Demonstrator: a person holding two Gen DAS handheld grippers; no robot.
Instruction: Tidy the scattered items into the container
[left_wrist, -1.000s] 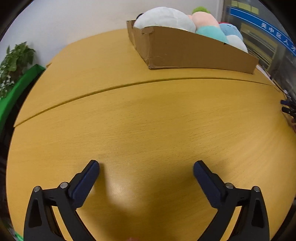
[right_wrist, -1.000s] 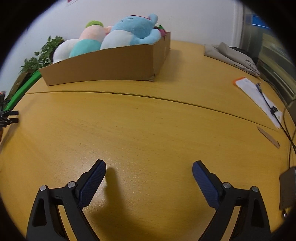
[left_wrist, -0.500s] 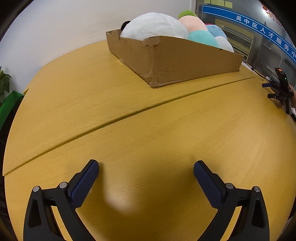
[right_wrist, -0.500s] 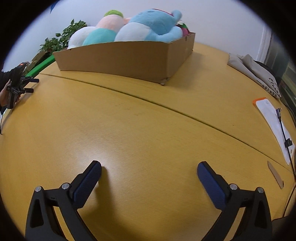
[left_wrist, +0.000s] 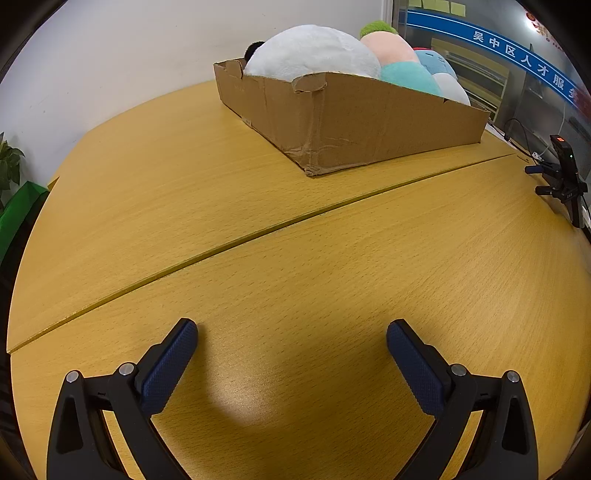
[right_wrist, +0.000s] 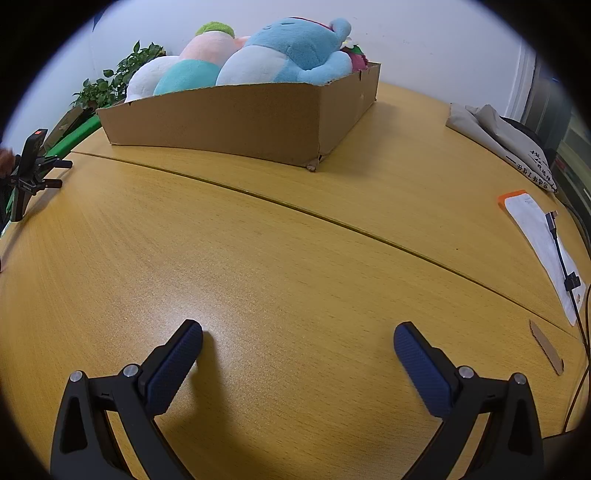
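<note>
A brown cardboard box (left_wrist: 369, 125) stands at the far side of the wooden table (left_wrist: 258, 266), filled with several plush toys: a white one (left_wrist: 310, 51), a pink one with a green top (left_wrist: 388, 48) and a blue one (right_wrist: 295, 48). The box also shows in the right wrist view (right_wrist: 236, 118). My left gripper (left_wrist: 291, 332) is open and empty, low over the bare table. My right gripper (right_wrist: 297, 336) is open and empty, also low over the table. Each gripper appears at the edge of the other's view, the right one (left_wrist: 561, 181) and the left one (right_wrist: 29, 173).
A seam (right_wrist: 332, 221) runs across the table. At the right lie a folded grey cloth bag (right_wrist: 506, 140), a white packet with an orange end (right_wrist: 539, 243), a black cable (right_wrist: 565, 266) and a cardboard scrap (right_wrist: 546, 347). A potted plant (right_wrist: 107, 85) stands behind the box.
Both grippers have swung so the box sits nearer the middle of each view and looks closer. Both stay open and empty.
</note>
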